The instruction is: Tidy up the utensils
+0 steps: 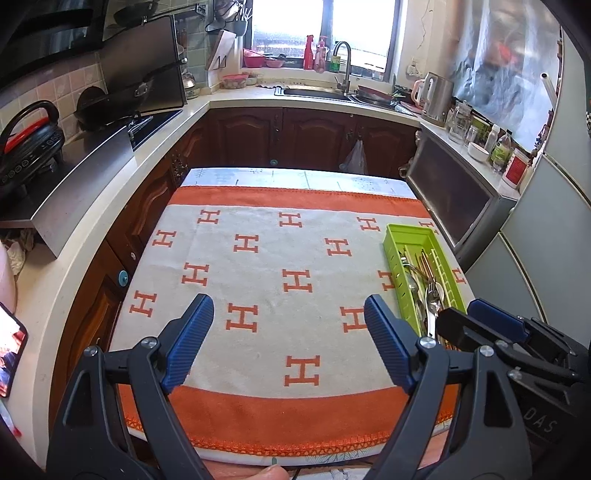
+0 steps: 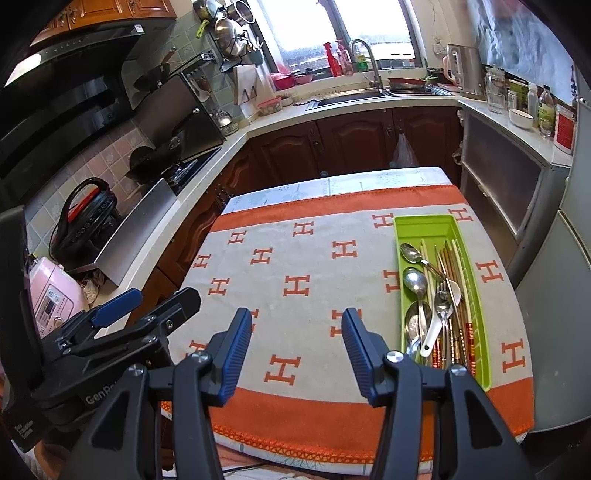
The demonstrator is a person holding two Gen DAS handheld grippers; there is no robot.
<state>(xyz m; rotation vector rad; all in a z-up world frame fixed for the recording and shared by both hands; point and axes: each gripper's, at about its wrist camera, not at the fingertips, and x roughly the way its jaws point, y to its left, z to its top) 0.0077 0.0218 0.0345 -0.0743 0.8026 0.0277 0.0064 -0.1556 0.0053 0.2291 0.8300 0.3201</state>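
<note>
Both the left gripper (image 1: 288, 343) and right gripper (image 2: 295, 350) hang with jaws spread, empty. Inside the lime-green plastic cutlery tray (image 2: 476, 295), the slick steel spoons (image 2: 415, 282) probably grab best mid-handle.

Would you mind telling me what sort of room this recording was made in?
A home kitchen, most likely: a sink with a faucet under the window, a range hood over the stove, and hanging pots. A green utensil tray sits on the cloth-covered table.
</note>
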